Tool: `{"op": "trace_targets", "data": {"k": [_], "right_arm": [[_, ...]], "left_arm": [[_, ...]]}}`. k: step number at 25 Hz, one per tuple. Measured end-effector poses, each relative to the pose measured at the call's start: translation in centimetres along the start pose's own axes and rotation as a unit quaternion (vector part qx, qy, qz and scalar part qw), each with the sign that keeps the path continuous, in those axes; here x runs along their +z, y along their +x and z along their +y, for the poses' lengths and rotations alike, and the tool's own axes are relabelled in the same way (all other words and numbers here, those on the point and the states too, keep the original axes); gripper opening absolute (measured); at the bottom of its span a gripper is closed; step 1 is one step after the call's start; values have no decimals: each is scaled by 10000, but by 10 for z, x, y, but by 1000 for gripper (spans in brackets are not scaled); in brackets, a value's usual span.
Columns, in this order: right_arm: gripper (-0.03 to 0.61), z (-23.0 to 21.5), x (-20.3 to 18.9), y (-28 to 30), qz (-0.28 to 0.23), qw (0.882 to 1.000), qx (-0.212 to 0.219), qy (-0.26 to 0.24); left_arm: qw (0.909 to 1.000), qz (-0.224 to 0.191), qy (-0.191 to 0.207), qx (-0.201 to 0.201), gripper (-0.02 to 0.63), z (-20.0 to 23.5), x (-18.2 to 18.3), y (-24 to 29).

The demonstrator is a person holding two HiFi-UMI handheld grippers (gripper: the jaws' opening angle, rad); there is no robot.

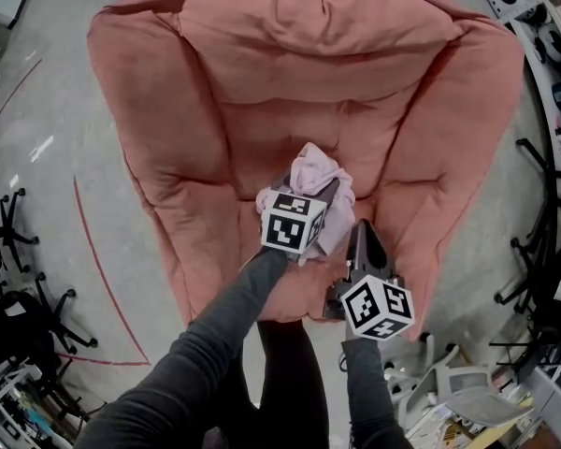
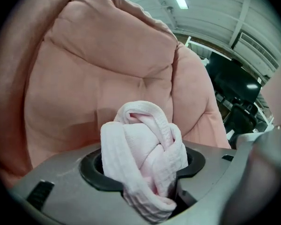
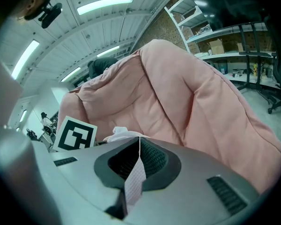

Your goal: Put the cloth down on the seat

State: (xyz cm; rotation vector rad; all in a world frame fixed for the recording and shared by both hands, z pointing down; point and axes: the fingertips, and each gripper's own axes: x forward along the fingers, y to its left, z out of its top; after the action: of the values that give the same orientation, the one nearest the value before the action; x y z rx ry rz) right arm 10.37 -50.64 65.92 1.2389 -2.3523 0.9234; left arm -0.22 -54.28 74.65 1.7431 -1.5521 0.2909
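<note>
My left claw (image 1: 307,195) is clamped on the cloth (image 1: 316,168), a pale pink bundle bunched between the jaws and standing out past their tips toward 12 o'clock. My right claw (image 1: 363,232) sits just beside it at the bundle's 4 o'clock, jaws together on a thin edge of the same cloth. In the head view the bundle is over the middle of the seat (image 1: 215,213), but I cannot tell whether it touches the cushion. The left gripper view alone shows the knotted folds and ribbed weave. The right gripper view alone shows the pinched strip, with the left claw's marker cube (image 3: 76,134) at its 9 o'clock. The seat is a wide, pink, padded chair with a quilted back. The floor (image 1: 56,157) is grey, with a red line (image 1: 93,269) at 8 o'clock. Office chairs (image 1: 542,213) stand at 3 o'clock, and there are shelves (image 3: 234,41) and strip lights (image 3: 105,3) overhead.
</note>
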Motion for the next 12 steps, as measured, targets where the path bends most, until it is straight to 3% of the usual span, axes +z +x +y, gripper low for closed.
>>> {"op": "trace_targets", "data": {"k": [8,12], "right_arm": [[11,-10,0,6,-14,10000,-74,27],[11,-9,3,11,-48,10000,-51,49]], "left_arm": [[9999,-78,33,98,279,23,15,36],[9997,-15,-190,150,256,40,21,51]]}}
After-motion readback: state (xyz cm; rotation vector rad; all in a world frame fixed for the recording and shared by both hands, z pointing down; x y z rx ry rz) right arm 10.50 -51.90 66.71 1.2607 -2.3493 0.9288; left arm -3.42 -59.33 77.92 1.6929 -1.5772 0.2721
